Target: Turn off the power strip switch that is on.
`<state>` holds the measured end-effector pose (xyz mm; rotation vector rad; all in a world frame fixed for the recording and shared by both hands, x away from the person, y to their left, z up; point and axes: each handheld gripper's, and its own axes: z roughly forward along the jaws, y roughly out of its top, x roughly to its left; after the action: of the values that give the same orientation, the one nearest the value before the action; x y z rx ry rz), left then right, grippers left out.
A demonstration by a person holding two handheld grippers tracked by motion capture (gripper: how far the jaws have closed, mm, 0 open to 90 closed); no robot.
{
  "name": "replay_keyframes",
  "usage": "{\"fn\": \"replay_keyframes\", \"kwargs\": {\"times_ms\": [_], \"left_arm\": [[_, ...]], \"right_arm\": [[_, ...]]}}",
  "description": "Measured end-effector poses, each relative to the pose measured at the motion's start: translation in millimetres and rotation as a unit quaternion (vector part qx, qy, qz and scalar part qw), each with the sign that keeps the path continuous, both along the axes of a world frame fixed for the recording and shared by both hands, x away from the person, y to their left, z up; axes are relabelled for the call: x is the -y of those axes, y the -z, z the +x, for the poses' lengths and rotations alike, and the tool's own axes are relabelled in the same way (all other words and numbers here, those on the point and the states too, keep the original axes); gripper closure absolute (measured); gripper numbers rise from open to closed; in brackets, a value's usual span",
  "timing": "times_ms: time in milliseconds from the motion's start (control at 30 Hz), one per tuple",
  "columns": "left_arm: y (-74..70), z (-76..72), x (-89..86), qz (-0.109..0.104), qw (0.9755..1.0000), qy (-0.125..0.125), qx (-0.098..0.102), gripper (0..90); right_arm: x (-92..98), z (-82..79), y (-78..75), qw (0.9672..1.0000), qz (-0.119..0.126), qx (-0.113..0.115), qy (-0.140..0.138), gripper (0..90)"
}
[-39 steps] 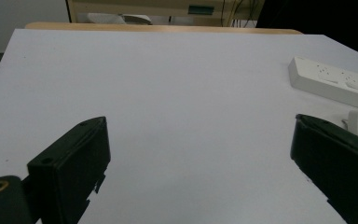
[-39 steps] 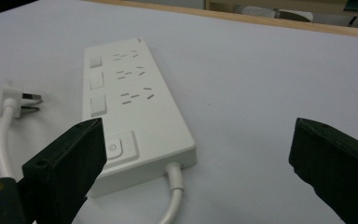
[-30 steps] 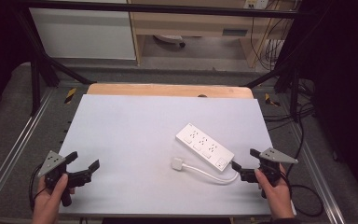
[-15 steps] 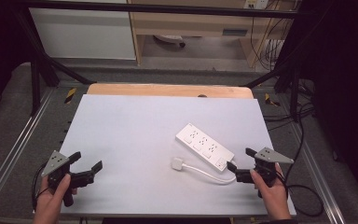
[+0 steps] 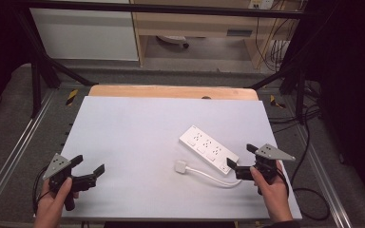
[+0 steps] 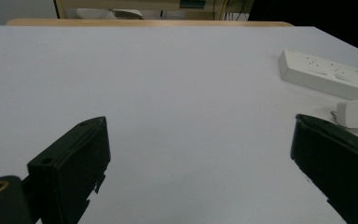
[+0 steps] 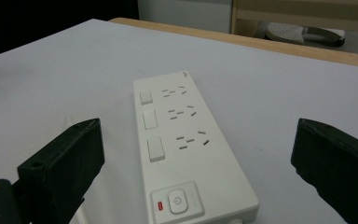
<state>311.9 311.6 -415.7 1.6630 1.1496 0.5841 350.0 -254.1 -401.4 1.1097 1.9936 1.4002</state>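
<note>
From the high view: white power strip [image 5: 208, 148] lying slantwise on the right half of the pale worktop [image 5: 133, 137], its cord [image 5: 209, 175] curling from the near end to a white plug [image 5: 181, 167] just beside it. Right claw [image 5: 240, 159] at the strip's near end, just short of it, jaws spread wide, gripping nothing. Left claw [image 5: 88, 168] well apart at the near left corner, jaws likewise spread and empty.

From the left gripper view: left claw [image 6: 200, 154] parted over bare worktop [image 6: 168, 93]; power strip [image 6: 328, 73] and plug [image 6: 354, 113] far off by the right jaw.

From the right gripper view: right claw [image 7: 196, 158] gaping, power strip [image 7: 186, 144] lying lengthwise between the two jaws, clear of both, its power button [image 7: 177, 203] nearest, three switches [image 7: 150, 120] and three sockets [image 7: 186, 112] running away toward the far edge
</note>
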Motion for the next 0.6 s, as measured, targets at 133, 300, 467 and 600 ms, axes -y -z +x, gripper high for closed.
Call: {"fn": "replay_keyframes", "kwargs": {"times_ms": [133,300,467,600], "left_arm": [[0.3,-0.6,0.9,0.001,1.0,0.002,0.0,4.8],[-1.6,-1.3,-3.2,-0.004,0.9998,-0.014,0.009,4.8],[-0.6,-1.1,-4.2,-0.015,0.9998,-0.012,0.004,4.8],[0.1,-1.9,-2.4,-0.01,0.9999,-0.008,0.003,4.8]], "right_arm": [[-9.1,5.8,-5.2,1.0,-0.001,0.001,0.002,2.7],[-17.5,11.1,-11.7,0.9998,-0.007,0.003,0.016,3.0],[-24.9,17.5,-22.6,0.9999,-0.005,0.009,0.009,2.8],[-30.8,25.8,-28.3,0.9999,-0.005,0.016,0.002,2.8]]}}
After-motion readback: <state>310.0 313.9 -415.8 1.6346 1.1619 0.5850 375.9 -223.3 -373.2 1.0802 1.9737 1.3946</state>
